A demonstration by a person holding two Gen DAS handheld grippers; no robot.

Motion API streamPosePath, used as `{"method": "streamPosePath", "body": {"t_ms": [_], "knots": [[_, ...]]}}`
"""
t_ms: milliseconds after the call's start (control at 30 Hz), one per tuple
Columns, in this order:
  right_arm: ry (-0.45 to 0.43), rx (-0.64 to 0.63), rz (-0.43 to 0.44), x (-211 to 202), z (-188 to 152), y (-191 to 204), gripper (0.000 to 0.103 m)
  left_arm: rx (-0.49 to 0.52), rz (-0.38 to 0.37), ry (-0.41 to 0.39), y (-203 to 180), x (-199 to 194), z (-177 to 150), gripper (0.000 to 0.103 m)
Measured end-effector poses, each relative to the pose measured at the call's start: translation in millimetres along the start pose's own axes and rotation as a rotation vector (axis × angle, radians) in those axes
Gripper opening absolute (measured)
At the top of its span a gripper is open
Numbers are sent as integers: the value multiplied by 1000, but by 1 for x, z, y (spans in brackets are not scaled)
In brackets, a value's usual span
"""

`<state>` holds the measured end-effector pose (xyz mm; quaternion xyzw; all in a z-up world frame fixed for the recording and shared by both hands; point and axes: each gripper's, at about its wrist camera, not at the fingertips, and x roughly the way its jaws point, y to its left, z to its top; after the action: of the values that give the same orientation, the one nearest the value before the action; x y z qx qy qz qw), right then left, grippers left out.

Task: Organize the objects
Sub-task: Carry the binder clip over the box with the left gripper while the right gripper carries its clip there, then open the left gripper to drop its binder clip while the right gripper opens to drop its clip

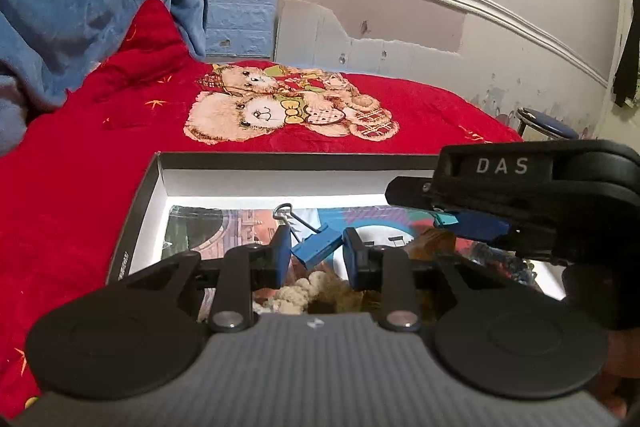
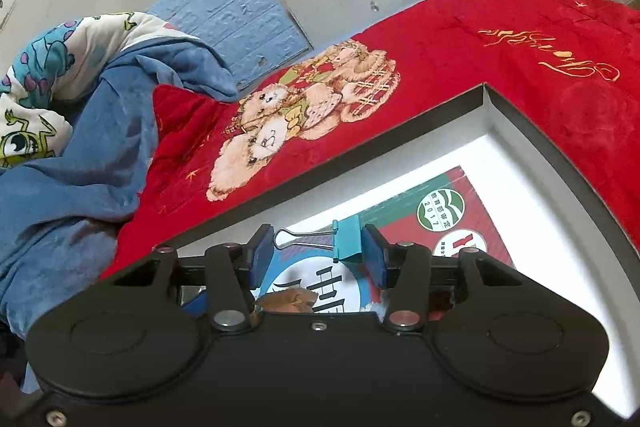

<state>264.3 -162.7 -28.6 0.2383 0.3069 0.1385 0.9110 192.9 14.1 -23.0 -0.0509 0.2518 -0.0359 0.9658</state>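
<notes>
Two binder clips are in play: a blue binder clip (image 1: 316,251) clamped between the pads of the left tool (image 1: 316,254), and a teal binder clip (image 2: 347,239) with its wire handles sticking sideways, pinched in the right tool (image 2: 316,255), both hanging just above the open box (image 1: 280,161). Looks like the drop-off step to me, since the box already holds printed booklets (image 2: 452,215) and some fuzzy stuff, sitting on the red teddy-bear blanket (image 1: 100,167) on the bed. Next move probably just calls for lowering a bit and letting the pads spread so the clips land inside the walls.
</notes>
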Motion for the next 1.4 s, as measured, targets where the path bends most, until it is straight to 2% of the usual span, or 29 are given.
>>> {"method": "streamPosePath", "body": {"t_ms": [533,567,633,800,867,933,1133,1233,1400], "knots": [[4,26,-10,0,-2,-1,47,-23,-21,3,2,0,-1,38],[3,26,-8,-1,-2,-1,47,-24,-23,2,2,0,0,39],[3,28,-5,-1,-2,-1,48,-30,-25,0,2,0,0,49],[-6,31,-2,-2,-2,-2,48,-42,-36,-14,4,-2,0,52],[-15,31,1,-3,-2,-2,51,-47,-32,-24,5,-4,0,54],[-28,28,12,-5,-1,-1,59,-47,-37,-36,5,-6,1,62],[-104,9,38,-18,-1,1,75,-48,-39,-81,7,-17,7,75],[-136,-15,36,-28,2,6,78,-73,-49,-124,14,-30,13,85],[-181,-35,69,-60,16,23,82,-125,-43,-191,28,-64,34,88]]}}
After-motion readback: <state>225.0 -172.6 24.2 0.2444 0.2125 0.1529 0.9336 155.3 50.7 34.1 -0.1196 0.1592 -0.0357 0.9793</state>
